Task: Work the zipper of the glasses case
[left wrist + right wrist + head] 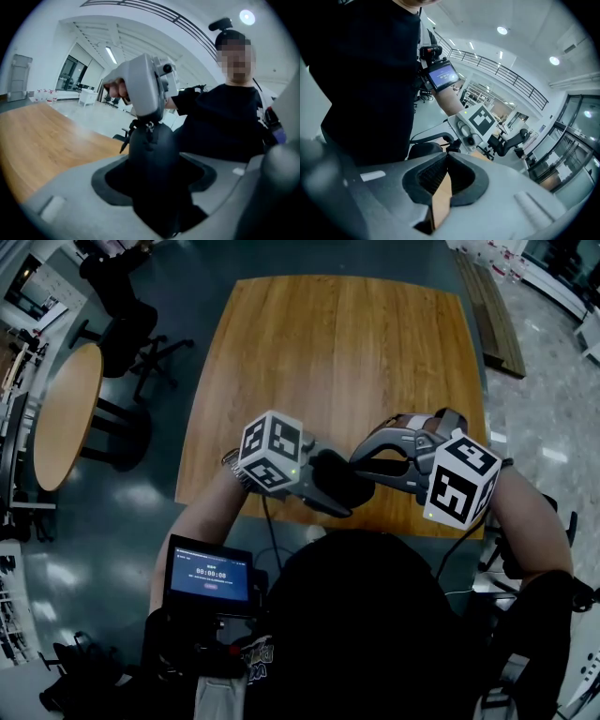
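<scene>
Left hand-held gripper (317,480) stands wide, clamped round the near end of the case (152,168), which is held above the tabletop (328,352) edge. We judge a hard tug could slide the case out. Its long axis runs along the left jaws. The pull (148,126) end points away, into the right hand-held gripper (146,115), pinched tight on it. We think that thin tab may slip.

I hold the black, rounded glasses case (336,480) up in the air, over the near edge of the brown wooden table (337,362). It lies almost flat. One end sits between the jaws of my left gripper (154,185). At the other end, its small zipper pull (148,127) is pinched in the closed tips of my right gripper (147,120).
</scene>
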A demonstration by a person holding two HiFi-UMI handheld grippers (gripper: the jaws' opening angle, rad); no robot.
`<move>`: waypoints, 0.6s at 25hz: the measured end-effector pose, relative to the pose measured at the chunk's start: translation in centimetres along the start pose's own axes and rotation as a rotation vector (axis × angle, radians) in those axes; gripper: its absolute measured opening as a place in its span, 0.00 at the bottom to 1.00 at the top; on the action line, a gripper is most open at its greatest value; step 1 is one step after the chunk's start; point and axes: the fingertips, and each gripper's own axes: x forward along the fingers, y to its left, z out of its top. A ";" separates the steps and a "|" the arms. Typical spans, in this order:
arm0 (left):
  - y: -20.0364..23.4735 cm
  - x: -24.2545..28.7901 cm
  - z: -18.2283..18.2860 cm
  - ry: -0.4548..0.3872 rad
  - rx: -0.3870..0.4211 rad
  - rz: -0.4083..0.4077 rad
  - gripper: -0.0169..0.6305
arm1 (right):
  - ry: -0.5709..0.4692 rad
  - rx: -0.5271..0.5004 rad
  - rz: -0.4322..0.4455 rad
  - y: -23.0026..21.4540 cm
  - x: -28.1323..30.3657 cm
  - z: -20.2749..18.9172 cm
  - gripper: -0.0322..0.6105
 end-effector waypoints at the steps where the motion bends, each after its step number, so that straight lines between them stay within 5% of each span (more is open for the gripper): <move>1: 0.0 0.0 0.3 -0.011 0.002 -0.001 0.46 | -0.001 0.001 -0.001 -0.1 -0.1 0.0 0.06; 9: 0.2 -0.1 0.4 -0.082 -0.059 -0.020 0.44 | 0.027 -0.030 -0.017 -0.2 0.0 -0.4 0.06; 15: 0.6 -1.9 1.4 -0.230 -0.116 -0.024 0.43 | 0.030 -0.042 -0.071 -1.3 -0.8 -0.6 0.06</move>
